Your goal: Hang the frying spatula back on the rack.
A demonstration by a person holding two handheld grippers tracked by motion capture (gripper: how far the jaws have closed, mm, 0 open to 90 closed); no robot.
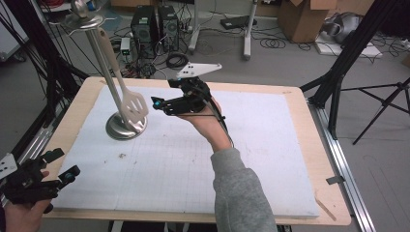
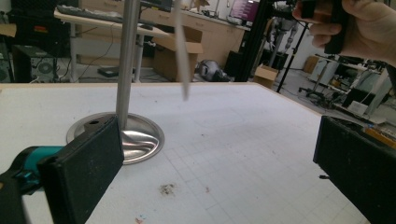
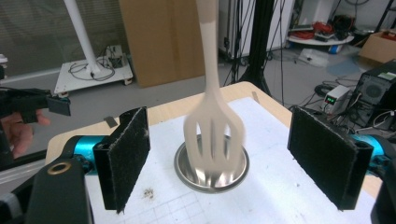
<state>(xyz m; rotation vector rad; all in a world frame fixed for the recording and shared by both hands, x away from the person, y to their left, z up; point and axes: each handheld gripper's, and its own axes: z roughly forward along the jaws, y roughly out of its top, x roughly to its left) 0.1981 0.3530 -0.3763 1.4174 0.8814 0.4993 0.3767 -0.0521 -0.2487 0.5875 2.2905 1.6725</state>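
A metal stand with a round base [image 1: 125,126] and a thin pole [image 1: 104,72] rises at the mat's back left. A beige slotted spatula [image 1: 134,107] hangs from the ring at its top, its head just above the base. My right gripper [image 1: 162,105] is level with the spatula head and just to its right, pointing at it, jaws open. In the right gripper view the spatula [image 3: 215,135] looks blurred beyond the open pads [image 3: 123,158], with nothing between them. My left gripper [image 1: 65,164] is open at the table's front left corner, facing the base [image 2: 140,137].
A white gridded mat [image 1: 193,159] covers the wooden table [image 1: 333,203]. Computer towers [image 1: 154,24], cables and cardboard boxes [image 1: 304,17] are on the floor behind. Black frame legs [image 1: 338,72] stand to the right, dark rails [image 1: 43,96] to the left.
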